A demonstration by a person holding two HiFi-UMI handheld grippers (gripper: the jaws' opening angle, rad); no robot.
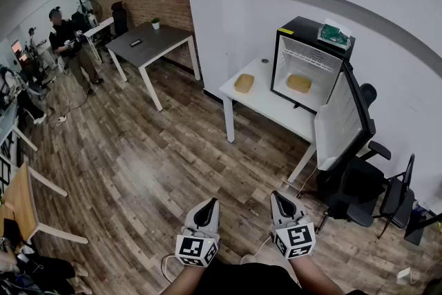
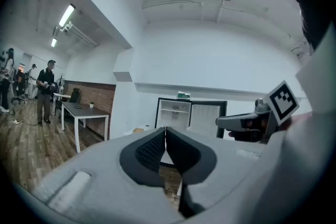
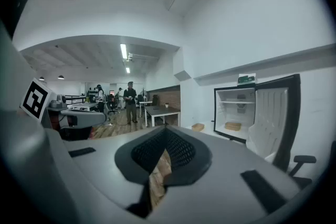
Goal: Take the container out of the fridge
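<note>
A black mini fridge (image 1: 293,27) stands on a white table (image 1: 266,103) across the room, its door (image 1: 342,121) swung open to the right. A tan container (image 1: 299,83) lies on the fridge floor; the right gripper view shows the same container (image 3: 233,126). A second tan container (image 1: 244,83) sits on the table left of the fridge. My left gripper (image 1: 209,204) and right gripper (image 1: 276,197) hover side by side over the wooden floor, far short of the table. Both are shut with nothing between their tips. The fridge (image 2: 178,113) shows past the left gripper (image 2: 166,134).
A black office chair (image 1: 366,190) stands right of the open door. A dark table (image 1: 148,45) sits at the back, a person (image 1: 69,45) beside it. A wooden desk (image 1: 21,200) is at the left edge. A green item (image 1: 335,34) rests on the fridge.
</note>
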